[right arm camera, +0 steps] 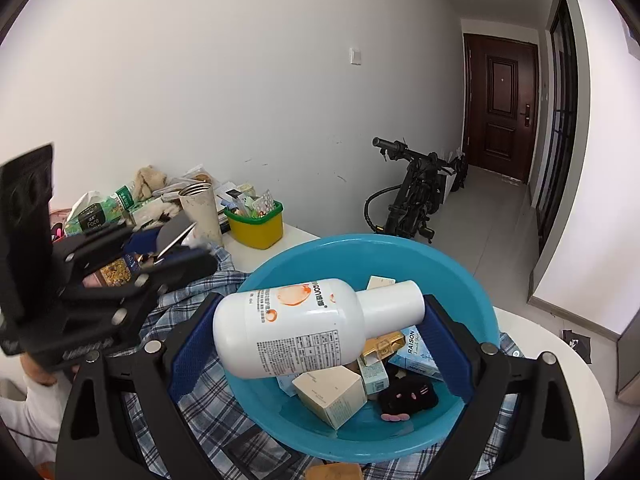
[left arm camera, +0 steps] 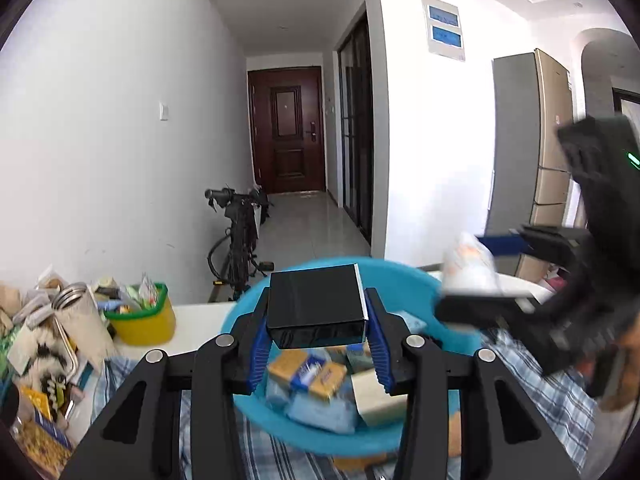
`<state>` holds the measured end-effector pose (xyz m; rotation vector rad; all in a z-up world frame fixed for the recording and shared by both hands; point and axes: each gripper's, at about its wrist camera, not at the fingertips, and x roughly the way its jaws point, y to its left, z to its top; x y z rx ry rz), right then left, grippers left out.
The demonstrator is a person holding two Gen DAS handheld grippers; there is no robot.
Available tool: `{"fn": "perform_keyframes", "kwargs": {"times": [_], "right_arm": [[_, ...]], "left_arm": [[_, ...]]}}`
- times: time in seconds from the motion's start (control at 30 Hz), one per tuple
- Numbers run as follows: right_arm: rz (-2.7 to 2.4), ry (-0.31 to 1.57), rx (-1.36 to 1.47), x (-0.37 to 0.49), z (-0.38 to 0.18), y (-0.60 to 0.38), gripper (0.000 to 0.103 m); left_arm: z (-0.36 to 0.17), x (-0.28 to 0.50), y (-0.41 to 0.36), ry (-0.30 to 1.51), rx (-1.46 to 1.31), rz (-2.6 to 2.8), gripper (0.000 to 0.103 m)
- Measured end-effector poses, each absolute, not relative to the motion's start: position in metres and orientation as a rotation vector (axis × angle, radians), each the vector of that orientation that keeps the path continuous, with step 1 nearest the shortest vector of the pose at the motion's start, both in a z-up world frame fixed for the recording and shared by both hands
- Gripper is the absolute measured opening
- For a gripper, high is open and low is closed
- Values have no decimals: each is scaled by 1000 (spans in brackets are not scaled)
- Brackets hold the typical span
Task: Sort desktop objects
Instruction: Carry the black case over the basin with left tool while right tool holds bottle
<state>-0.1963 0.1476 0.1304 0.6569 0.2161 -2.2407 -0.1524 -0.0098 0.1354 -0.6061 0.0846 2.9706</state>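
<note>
Near the bench's far left edge stands a yellow bin [right arm camera: 256,224]. The left tongs [left arm camera: 318,312] are clamped on a black box [left arm camera: 318,306] above the blue basin [right arm camera: 472,268]; the right tongs [right arm camera: 320,336] grip a white bottle [right arm camera: 304,328] over it.

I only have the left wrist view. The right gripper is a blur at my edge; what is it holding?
Observer: A white bottle, lying sideways between the right gripper's fingers, above the blue basin.
Operator: What lies in the basin's right part? My fingers block it.
Observer: A black plush toy with pink feet lies there, beside a cream box.
Operator: And my black box?
Observer: The right view shows it clamped in the left gripper, left of the basin rim.
</note>
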Motion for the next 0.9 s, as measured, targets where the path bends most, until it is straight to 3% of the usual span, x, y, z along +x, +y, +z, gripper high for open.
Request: {"fn": "perform_keyframes", "kwargs": {"times": [0.23, 0.5, 0.9], "right_arm": [[-2268, 217, 640, -197, 132, 152, 94], [-2291, 201, 698, -217, 117, 151, 94], [-2271, 230, 733, -219, 108, 137, 94]], "left_arm": [[144, -182, -16, 81, -581, 2981, 45], [118, -221, -25, 95, -696, 2953, 45], [114, -227, -28, 89, -710, 2958, 45]]}}
